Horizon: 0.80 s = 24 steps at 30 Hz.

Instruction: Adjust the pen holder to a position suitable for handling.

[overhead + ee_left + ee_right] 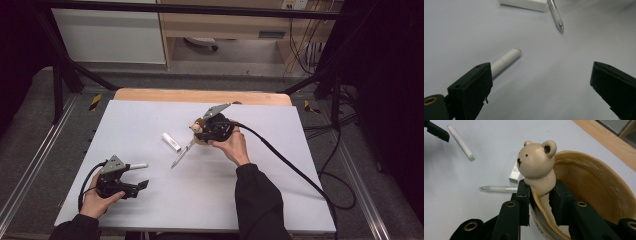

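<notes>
Lower left of the high view: the left claw (143,184) rests on the white worktop (150,210), jaws wide apart and holding nothing. A white pen cap (506,60) lies just beside its left jaw, untouched.

Centre of the frame: a clear pen (181,154) and a white eraser (171,141) lie loose on the worktop, near each other.

Upper centre: the right claw (539,195) is clamped on the rim of a tan bear bowl (599,190), 1 jaw inside the wall, 1 outside, beneath the bear head (536,160).

Judgement: the bowl is secured and appears in transit; its placement remains. Pen, cap and eraser are not yet collected.
</notes>
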### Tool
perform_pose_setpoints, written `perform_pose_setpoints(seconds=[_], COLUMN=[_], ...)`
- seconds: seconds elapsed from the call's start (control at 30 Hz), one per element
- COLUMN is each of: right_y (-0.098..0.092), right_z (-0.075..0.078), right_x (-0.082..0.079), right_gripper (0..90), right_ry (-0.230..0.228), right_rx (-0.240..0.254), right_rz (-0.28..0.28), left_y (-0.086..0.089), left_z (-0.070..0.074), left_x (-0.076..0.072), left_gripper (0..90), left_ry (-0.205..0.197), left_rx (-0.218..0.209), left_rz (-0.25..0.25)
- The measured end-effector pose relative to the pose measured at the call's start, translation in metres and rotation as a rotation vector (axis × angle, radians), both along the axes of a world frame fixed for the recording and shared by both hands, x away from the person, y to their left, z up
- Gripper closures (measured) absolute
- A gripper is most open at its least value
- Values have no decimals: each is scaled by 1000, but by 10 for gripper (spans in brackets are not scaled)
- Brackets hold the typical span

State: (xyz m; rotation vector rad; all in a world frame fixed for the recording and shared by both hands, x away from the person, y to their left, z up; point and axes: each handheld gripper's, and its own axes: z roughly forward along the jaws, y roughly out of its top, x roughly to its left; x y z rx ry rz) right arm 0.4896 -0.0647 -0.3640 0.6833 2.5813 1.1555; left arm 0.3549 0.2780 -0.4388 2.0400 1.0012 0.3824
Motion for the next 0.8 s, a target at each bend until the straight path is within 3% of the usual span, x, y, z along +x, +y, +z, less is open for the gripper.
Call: perform_pose_setpoints(seconds=[0.3, 0.6, 0.8], right_y=[-17, -12, -10], right_z=[-23, -35, -39], right_x=[-6, -7, -6], right_gripper=[708, 708, 708], right_ry=[40, 74, 80], right_rx=[16, 44, 30], right_rz=[-24, -16, -25], left_y=[-1, -1, -1], left_z=[-1, -1, 0], left_x=[0, 0, 0], left_gripper=[42, 42, 42], left_ry=[2, 3, 1], left_rx=[3, 2, 8], left_rz=[-1, -1, -4])
